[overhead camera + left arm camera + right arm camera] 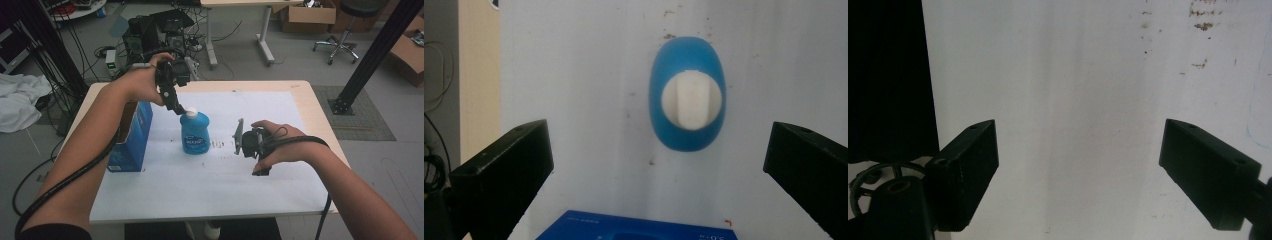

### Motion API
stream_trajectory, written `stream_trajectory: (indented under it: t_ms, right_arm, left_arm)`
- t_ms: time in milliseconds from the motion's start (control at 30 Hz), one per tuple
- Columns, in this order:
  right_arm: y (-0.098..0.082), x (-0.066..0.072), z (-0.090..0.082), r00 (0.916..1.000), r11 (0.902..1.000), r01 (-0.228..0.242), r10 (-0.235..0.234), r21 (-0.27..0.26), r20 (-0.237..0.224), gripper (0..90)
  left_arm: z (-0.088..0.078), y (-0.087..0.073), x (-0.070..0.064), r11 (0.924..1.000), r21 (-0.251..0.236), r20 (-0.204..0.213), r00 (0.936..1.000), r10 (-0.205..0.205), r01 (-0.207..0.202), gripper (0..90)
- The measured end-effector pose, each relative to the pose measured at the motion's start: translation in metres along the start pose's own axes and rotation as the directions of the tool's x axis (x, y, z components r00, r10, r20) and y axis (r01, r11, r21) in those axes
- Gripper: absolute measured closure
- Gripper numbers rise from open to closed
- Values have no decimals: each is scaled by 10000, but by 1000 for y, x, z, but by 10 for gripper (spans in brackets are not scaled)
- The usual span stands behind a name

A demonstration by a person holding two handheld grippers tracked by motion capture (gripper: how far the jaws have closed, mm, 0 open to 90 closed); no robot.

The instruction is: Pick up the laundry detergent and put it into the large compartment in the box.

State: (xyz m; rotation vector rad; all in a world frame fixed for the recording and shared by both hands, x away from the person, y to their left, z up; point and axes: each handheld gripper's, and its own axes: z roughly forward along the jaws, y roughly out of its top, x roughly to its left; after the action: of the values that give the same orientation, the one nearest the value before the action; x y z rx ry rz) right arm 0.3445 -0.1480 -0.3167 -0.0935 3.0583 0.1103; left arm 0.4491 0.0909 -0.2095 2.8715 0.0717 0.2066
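Observation:
A blue bottle (195, 134) with a white cap (190, 112) stands upright on the white mat (220, 185) at the table's middle. My left gripper (178, 106) hangs just above and behind the cap, pointing down. In the left gripper view the bottle (674, 132) and its cap (692, 100) lie below and ahead of the left gripper (659, 145), whose jaws stand wide apart with nothing between them. My right gripper (251, 146) is held low over the mat to the right of the bottle. The right gripper (1080, 142) is open over bare mat.
A blue carton (131, 137) stands at the mat's left edge, close to the bottle; its top (639, 229) shows under the left gripper. Small brown stains (1200, 25) mark the mat. Beyond the table are cables, a desk and cardboard boxes (307, 14).

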Motion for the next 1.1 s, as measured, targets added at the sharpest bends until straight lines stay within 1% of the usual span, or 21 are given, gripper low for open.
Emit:
stream_trajectory:
  t_ms: [33, 67, 100, 200, 267, 300, 367, 400, 433, 500, 533, 600, 667, 800, 833, 933, 1033, 1100]
  right_arm:
    - [0, 0, 1, 10000, 10000, 89, -89, -42, 9, 161]
    - [0, 0, 1, 10000, 10000, 91, -91, -37, 3, 161]
    - [1, 1, 1, 10000, 10000, -10, 10, 6, 11, 161]
    - [2, 2, 2, 10000, 10000, 94, -94, -26, -2, 161]
    - [2, 3, 2, 10000, 10000, 56, -56, 3, -13, 161]
    - [2, 3, 2, 9998, 9998, 185, -185, -62, -8, 161]
    - [3, 4, 3, 9999, 9999, 119, -119, -32, -24, 161]
    - [3, 4, 3, 9999, 9999, 119, -119, -32, -24, 161]
    - [4, 5, 3, 9998, 9998, 181, -181, -84, -15, 161]
    - [4, 5, 4, 9997, 9997, 241, -241, -103, -23, 161]
    - [4, 6, 4, 9999, 9999, 157, -157, -59, -45, 161]
    - [4, 6, 4, 9999, 9998, 166, -166, -64, -35, 161]
    - [5, 6, 4, 9997, 9996, 247, -247, -102, -14, 161]
    - [4, 7, 5, 9997, 9997, 243, -243, -75, -39, 161]
    - [4, 7, 5, 9997, 9997, 243, -243, -75, -39, 161]
    - [5, 7, 5, 9998, 9997, 209, -209, -98, -23, 161]
    - [6, 8, 6, 9997, 9997, 232, -232, -77, -26, 161]
    - [7, 8, 7, 9996, 9995, 291, -292, -148, -33, 161]
  left_arm:
    - [1, 1, -1, 10000, 4, 54, 10000, 23, -23, 0]
    - [1, 1, -1, 10000, 4, 54, 10000, 23, -23, 1]
    - [2, 1, -3, 10000, -11, 94, 9999, 58, -58, 0]
    - [6, 4, -7, 9999, 12, 188, 9997, 164, -165, 1]
    - [9, 5, -9, 9998, 22, 231, 9995, 212, -212, 1]
    - [11, 6, -10, 9997, 32, 256, 9994, 241, -242, 1]
    - [14, 8, -12, 9995, 45, 265, 9992, 299, -300, 1]
    - [15, 9, -12, 9993, 103, 281, 9989, 364, -367, 1]
    - [19, 10, -13, 9992, 193, 334, 9989, 340, -346, 1]
    - [22, 10, -14, 9989, 256, 358, 9986, 382, -392, 1]
    - [25, 11, -15, 9988, 304, 403, 9985, 361, -373, 1]
    - [27, 11, -15, 9987, 340, 445, 9983, 365, -381, 1]
    - [31, 12, -17, 9983, 383, 455, 9981, 417, -435, 1]
    - [43, 15, -20, 9952, 756, 546, 9968, 581, -621, 1]
    - [43, 15, -20, 9952, 756, 546, 9968, 581, -621, 1]
    - [51, 16, -21, 9950, 774, 630, 9963, 581, -630, 1]
    - [55, 17, -20, 9949, 799, 671, 9962, 559, -612, 1]
    - [61, 19, -20, 9936, 929, 708, 9958, 580, -645, 1]
